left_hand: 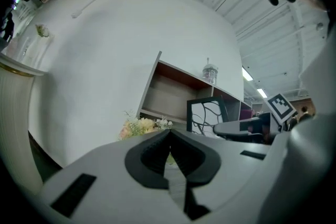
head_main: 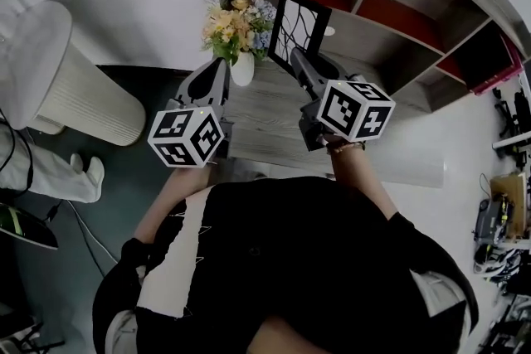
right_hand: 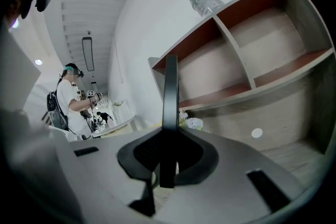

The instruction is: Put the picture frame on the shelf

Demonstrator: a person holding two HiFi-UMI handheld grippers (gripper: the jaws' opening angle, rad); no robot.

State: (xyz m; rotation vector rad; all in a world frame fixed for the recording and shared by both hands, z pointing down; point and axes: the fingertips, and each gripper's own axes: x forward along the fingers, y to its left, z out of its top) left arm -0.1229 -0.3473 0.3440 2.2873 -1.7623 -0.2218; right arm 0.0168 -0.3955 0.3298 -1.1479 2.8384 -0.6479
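Head view: the right gripper (head_main: pixel 296 60) is clamped on the lower edge of the picture frame (head_main: pixel 300 22), which rises upright and slightly tilted from its tips. The frame hangs above the far end of the wooden table (head_main: pixel 265 118), with the open compartments of the shelf (head_main: pixel 377 31) beyond and to the right of that gripper. The left gripper (head_main: pixel 217 70) floats alongside, well apart from the frame, its tips close to a bunch of flowers (head_main: pixel 236 22) in a white vase (head_main: pixel 242 69). It seems kept out of the way, since one grip is enough for the frame.

Left gripper view: its jaws are pressed together with nothing between them. Ahead and to the right are the frame and the arm of the other gripper. The flowers sit just past the tips, and a bottle (left_hand: pixel 209 73) stands on top of the shelf.

Right gripper view: the jaws pinch the frame, seen edge-on as a dark strip running straight up from them. Holding it low and upright probably lets it be stood on a shelf board. The compartments lie ahead and to the right, not yet reached.
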